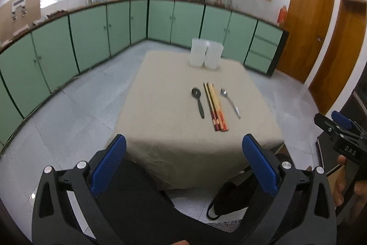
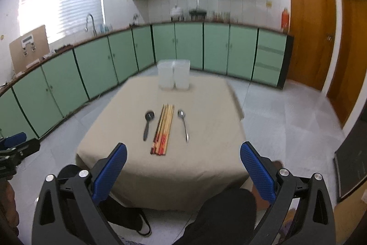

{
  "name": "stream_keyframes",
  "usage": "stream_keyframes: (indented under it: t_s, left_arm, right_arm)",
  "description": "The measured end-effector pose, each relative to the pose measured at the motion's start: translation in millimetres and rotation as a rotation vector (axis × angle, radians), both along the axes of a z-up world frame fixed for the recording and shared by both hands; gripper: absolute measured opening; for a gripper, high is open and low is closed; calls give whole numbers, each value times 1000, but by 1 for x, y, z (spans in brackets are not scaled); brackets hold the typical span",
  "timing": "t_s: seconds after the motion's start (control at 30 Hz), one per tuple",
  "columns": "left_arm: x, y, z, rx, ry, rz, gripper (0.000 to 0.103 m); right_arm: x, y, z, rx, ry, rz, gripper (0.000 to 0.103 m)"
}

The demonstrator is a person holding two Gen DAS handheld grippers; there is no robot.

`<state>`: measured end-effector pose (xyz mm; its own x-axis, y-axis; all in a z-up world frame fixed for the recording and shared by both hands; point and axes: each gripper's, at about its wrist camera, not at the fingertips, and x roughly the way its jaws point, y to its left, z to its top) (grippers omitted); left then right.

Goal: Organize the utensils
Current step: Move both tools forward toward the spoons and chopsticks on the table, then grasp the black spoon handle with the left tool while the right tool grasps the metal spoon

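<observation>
On a beige-clothed table [image 1: 165,107] [image 2: 206,153] lie a black spoon [image 1: 199,102] [image 2: 148,124], a bundle of chopsticks [image 1: 215,106] [image 2: 162,129] and a metal spoon [image 1: 230,102] [image 2: 184,124], side by side. Two translucent white containers [image 1: 205,55] [image 2: 174,74] stand at the table's far edge. My left gripper [image 1: 183,146] hangs open before the table's near edge, holding nothing. My right gripper [image 2: 183,153] is open too, short of the utensils; it also shows at the right edge of the left wrist view [image 1: 332,123].
Green cabinets [image 1: 91,31] [image 2: 183,43] line the far wall, with wooden doors [image 1: 305,22] [image 2: 309,22] at the right. Grey tile floor [image 1: 68,111] surrounds the table. A person's dark-clothed legs [image 1: 137,199] [image 2: 224,210] and shoes are below the grippers.
</observation>
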<state>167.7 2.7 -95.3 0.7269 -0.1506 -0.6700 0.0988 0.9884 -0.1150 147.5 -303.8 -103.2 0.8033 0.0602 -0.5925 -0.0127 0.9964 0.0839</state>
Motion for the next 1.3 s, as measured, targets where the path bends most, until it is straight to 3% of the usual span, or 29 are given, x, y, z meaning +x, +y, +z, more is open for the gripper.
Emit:
stream_keyframes:
  t_s: [0.1, 0.17, 0.43, 0.63, 0.7, 0.77, 0.93, 1.13, 1.3]
  left_arm:
    - [32, 1, -26, -23, 56, -21, 98]
    - [46, 1, -40, -30, 75, -26, 98]
    - [116, -15, -91, 3, 140, -35, 97]
    - [160, -36, -129, 8, 180, -70, 95]
    - [173, -41, -141, -1, 197, -79, 89]
    - [187, -46, -153, -12, 221, -85, 73]
    - [214, -61, -179, -19, 275, -107, 71]
    - [228, -80, -194, -16, 283, -117, 72]
    - [231, -94, -197, 70, 223, -94, 70]
  right_arm:
    - [39, -7, -31, 30, 86, 18, 88]
    - [66, -9, -53, 41, 141, 43, 77]
    - [135, -14, -115, 59, 217, 94, 67]
    - [174, -20, -156, 76, 294, 114, 49]
    - [184, -21, -165, 80, 303, 120, 46]
    - [192, -21, -172, 90, 307, 131, 41]
    - [206, -18, -182, 77, 310, 157, 38]
    - [215, -17, -190, 52, 290, 181, 33]
    - [219, -18, -190, 41, 272, 192, 30]
